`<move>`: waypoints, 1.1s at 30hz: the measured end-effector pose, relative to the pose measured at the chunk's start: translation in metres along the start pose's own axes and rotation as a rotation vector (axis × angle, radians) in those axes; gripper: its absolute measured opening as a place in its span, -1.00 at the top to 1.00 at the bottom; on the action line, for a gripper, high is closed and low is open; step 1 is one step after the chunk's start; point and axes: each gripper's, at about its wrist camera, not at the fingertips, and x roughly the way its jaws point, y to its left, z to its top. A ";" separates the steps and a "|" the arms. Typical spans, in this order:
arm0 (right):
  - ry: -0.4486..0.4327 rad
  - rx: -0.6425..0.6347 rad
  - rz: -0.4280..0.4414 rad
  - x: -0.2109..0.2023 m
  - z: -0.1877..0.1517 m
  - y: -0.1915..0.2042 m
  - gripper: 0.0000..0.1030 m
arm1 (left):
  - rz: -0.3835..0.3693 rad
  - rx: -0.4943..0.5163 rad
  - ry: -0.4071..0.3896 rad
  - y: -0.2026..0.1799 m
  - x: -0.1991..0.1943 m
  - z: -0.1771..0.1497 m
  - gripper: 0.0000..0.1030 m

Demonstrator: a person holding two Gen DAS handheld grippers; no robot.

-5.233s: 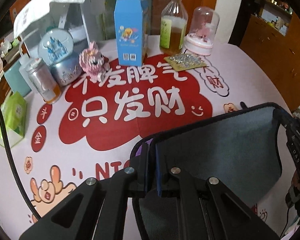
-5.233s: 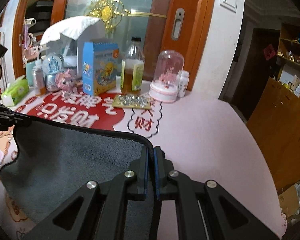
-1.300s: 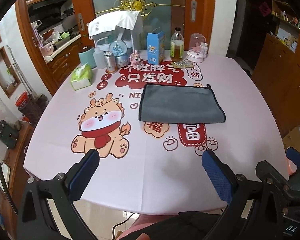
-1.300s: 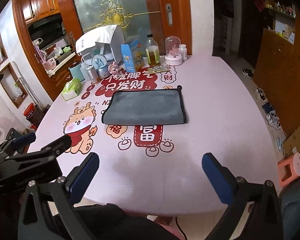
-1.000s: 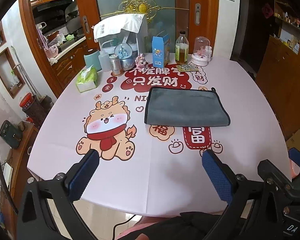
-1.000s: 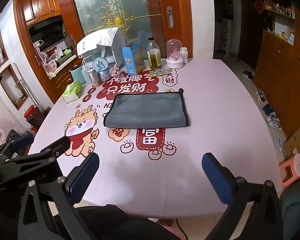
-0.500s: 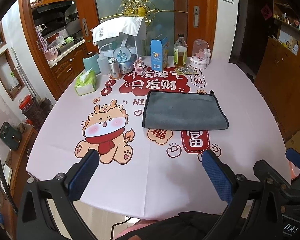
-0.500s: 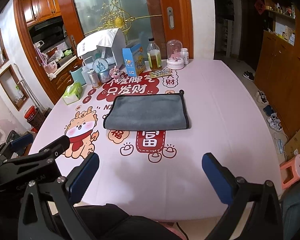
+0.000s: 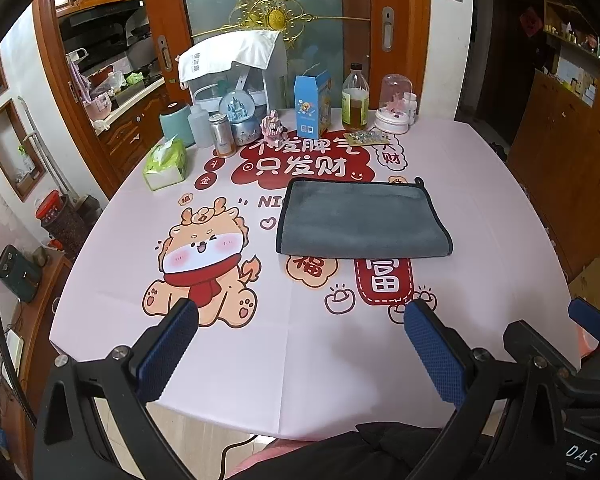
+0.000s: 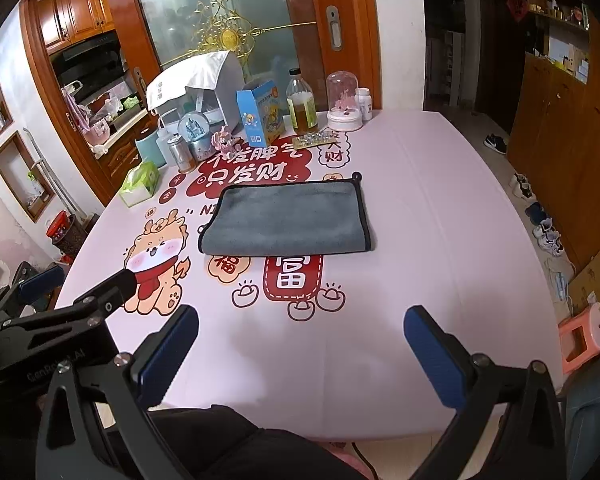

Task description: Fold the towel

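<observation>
The grey folded microfibre towel with black edging (image 9: 362, 220) (image 10: 288, 220) is laid flat on the pink printed tablecloth (image 9: 480, 216) (image 10: 440, 216). The left gripper (image 9: 300, 332) and right gripper (image 10: 300, 332) are held near, jaws wide apart, nothing gripped.

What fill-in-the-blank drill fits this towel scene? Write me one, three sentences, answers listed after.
1. The grey microfibre towel with black edging lies folded and flat on the pink printed tablecloth, held by ____ gripper.
2. The left gripper and the right gripper both have their blue-padded fingers spread ____.
3. The towel's small black hanging loop sits at its far ____ corner.

Answers: neither; open; right
</observation>
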 end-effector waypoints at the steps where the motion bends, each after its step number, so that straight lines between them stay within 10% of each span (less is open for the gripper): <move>1: 0.001 0.000 0.001 0.001 0.000 0.000 -1.00 | 0.000 0.001 0.001 -0.001 0.000 0.000 -0.98; 33: 0.003 0.002 0.002 0.001 0.001 -0.001 -1.00 | 0.000 0.000 0.003 -0.004 0.002 0.000 -0.98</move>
